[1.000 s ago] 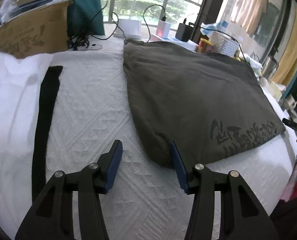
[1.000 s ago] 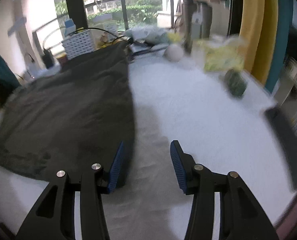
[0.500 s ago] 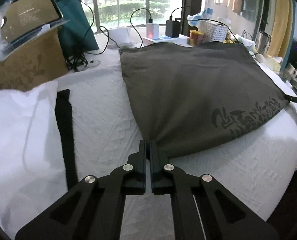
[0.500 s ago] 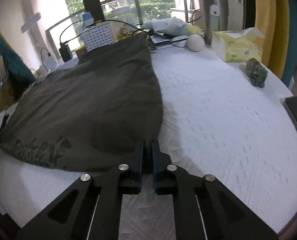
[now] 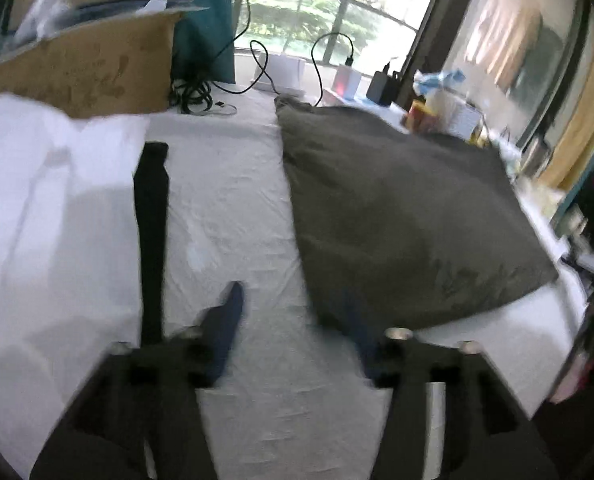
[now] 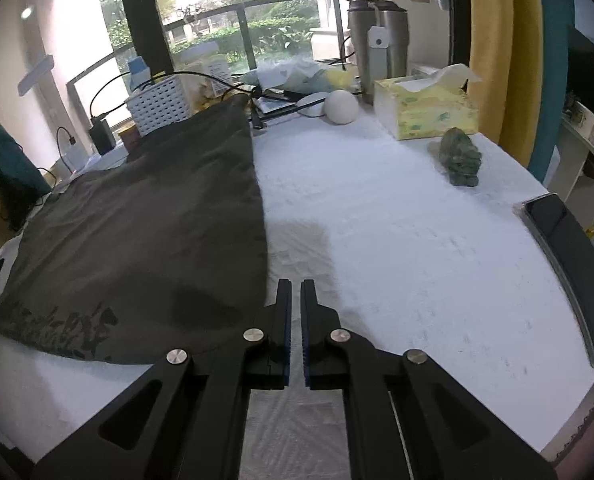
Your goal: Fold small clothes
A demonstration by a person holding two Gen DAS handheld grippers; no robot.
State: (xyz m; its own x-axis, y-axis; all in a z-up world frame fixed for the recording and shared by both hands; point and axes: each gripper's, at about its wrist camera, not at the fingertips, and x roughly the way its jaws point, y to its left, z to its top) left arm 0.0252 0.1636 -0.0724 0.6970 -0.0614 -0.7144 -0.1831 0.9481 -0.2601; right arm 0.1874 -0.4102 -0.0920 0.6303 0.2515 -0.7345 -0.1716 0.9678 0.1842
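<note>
A dark olive garment (image 5: 397, 220) with black print lies flat on the white-covered table (image 5: 225, 200). The left wrist view is blurred. My left gripper (image 5: 293, 300) hovers at the garment's near left corner with its jaws opening wide. Its right finger overlaps the cloth edge, and nothing is pinched. In the right wrist view the same garment (image 6: 145, 232) fills the left half. My right gripper (image 6: 295, 286) sits just right of the garment's near right corner. Its jaws are almost together with only a thin slit, and nothing shows between them but the white table cover (image 6: 397, 240).
Left of the garment lie a white cloth (image 5: 37, 220), a black strip (image 5: 151, 220), a cardboard box (image 5: 77, 68) and cables (image 5: 193, 92). On the right stand a tissue box (image 6: 425, 108), a green figurine (image 6: 459, 158), a white ball (image 6: 340, 106), a basket (image 6: 161, 106) and a dark case (image 6: 565, 264).
Both grippers went from open to shut at the garment's near corners. The left one has since sprung open and shifted. The right stays put, with a thin slit now showing.
</note>
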